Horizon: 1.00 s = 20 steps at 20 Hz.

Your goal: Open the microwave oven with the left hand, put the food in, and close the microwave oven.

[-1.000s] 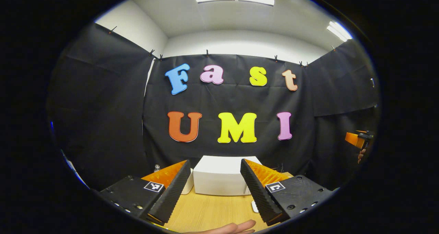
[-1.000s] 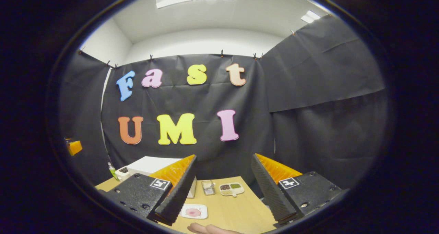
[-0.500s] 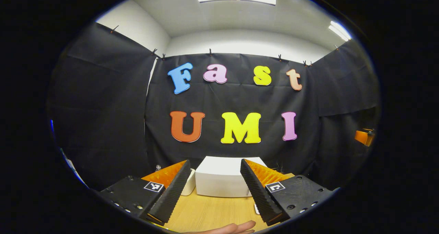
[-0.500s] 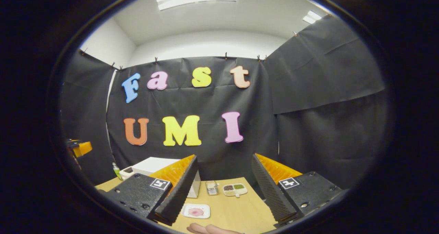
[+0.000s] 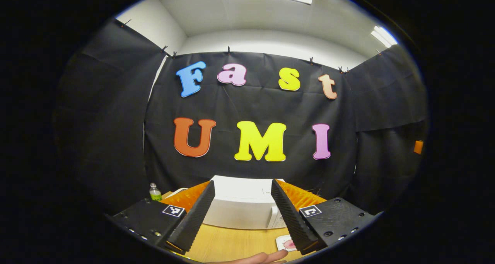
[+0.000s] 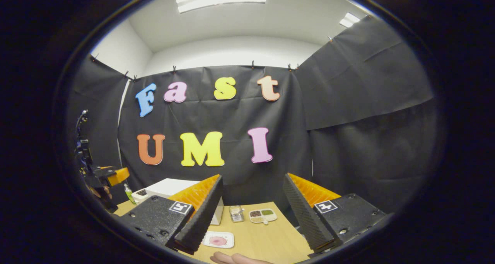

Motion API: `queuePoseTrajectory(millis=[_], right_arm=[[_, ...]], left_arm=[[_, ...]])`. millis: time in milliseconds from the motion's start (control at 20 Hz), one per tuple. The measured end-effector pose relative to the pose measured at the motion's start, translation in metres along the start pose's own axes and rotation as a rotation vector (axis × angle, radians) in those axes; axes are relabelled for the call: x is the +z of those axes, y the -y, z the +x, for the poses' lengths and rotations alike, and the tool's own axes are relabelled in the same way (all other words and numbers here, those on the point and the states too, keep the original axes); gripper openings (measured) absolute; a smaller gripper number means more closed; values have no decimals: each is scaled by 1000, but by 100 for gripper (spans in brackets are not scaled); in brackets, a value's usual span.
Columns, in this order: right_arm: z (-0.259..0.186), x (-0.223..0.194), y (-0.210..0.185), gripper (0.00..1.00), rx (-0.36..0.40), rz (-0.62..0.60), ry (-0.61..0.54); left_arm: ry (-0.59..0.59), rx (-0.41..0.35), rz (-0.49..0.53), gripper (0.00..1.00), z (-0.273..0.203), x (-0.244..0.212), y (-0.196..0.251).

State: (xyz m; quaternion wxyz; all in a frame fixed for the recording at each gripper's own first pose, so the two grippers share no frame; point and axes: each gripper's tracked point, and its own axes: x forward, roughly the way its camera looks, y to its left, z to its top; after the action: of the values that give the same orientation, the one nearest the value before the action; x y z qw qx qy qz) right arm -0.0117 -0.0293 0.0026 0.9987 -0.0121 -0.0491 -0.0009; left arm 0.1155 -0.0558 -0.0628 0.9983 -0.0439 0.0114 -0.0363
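Note:
The white microwave oven [image 5: 241,208] stands at the back of the wooden table [image 5: 232,242], door closed, straight ahead of my left gripper [image 5: 242,183], which hangs open and empty some way short of it. The food, a pink piece on a white square plate [image 6: 218,240], lies on the table in front of and below my right gripper [image 6: 252,177], which is open with nothing between its fingers. The plate's edge [image 5: 285,242] also peeks out by the left gripper's right finger. In the right gripper view the microwave [image 6: 166,186] sits left of centre, and the left gripper [image 6: 106,175] is raised at the far left.
A green-labelled bottle [image 5: 155,192] stands left of the microwave. A divided tray with dark and green portions [image 6: 263,215] and a small clear container [image 6: 236,213] sit at the table's back right. A hand [image 6: 232,258] shows at the bottom edge.
The left gripper has shifted left and toward the microwave, which looks larger; the bottle has come into its view. In the right gripper view the left gripper shows further in at the left.

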Motion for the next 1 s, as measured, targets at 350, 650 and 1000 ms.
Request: queuePoseTrajectory(millis=[350,650,1000], right_arm=[[8,-12,14,100,-44,32,10],[3,-14,18,100,-20,-3,-8],[-1,-17,35,100,5,-33,2]], left_arm=[[-94,-60,46,92,78,-107,47],[-168,-90,11,93,128,-208,94],[-234,-52,0,91,179,-284,99]])
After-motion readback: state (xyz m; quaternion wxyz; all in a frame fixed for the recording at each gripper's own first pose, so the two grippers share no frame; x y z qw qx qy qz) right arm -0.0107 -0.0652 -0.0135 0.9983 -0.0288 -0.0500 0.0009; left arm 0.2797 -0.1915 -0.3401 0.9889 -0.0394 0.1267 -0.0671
